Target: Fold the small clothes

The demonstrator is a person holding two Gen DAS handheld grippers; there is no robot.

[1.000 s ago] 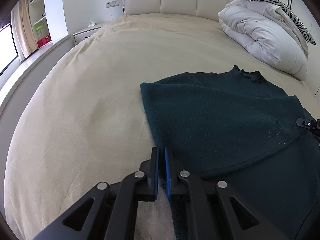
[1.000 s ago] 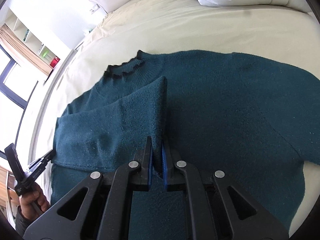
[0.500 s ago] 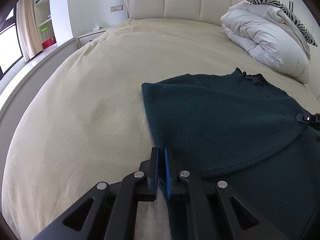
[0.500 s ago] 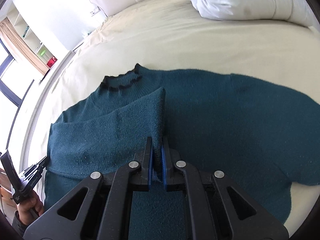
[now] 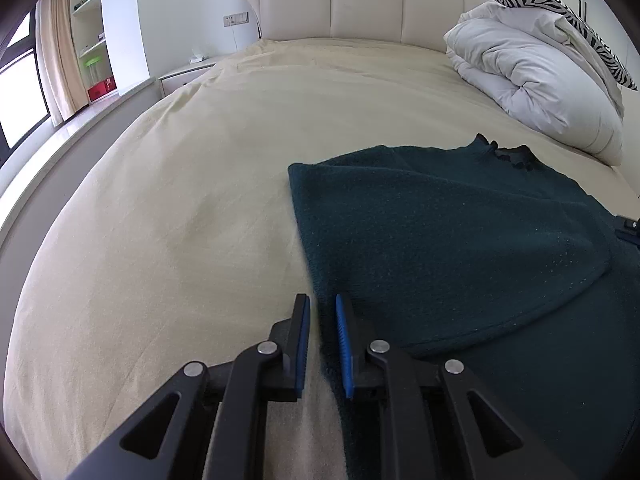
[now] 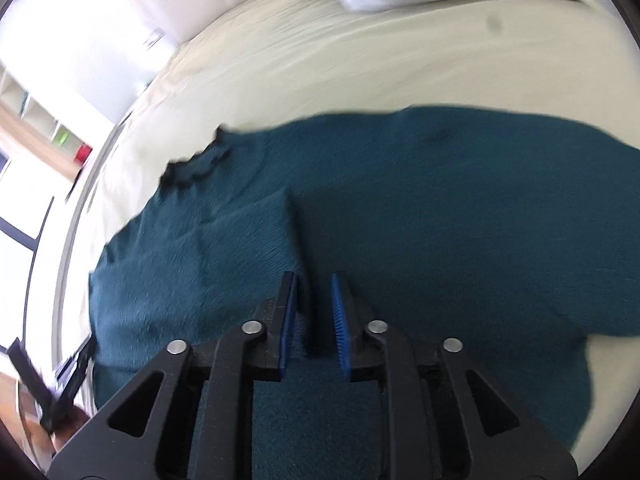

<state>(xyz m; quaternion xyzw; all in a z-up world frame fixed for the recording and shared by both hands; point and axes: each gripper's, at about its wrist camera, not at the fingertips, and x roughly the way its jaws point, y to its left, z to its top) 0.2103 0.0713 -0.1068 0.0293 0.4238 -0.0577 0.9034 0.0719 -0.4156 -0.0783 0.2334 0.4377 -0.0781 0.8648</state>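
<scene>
Both tools are now parting from half a second ago — left tool point(image 5: 321, 322) and right tool point(image 6: 314, 304) releasing the sweater point(image 6: 420, 240), lying on the bed point(image 5: 180, 220); one side is folded in — the rest is waiting.

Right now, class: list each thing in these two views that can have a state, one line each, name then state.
sweater: lying flat on the bed, its left side folded over the body.
left gripper: open, fingers either side of the sweater's folded edge, not clamping it.
right gripper: open, over the folded panel's corner.
duvet: bundled up near the headboard.
bed sheet: spread, lightly creased.
</scene>
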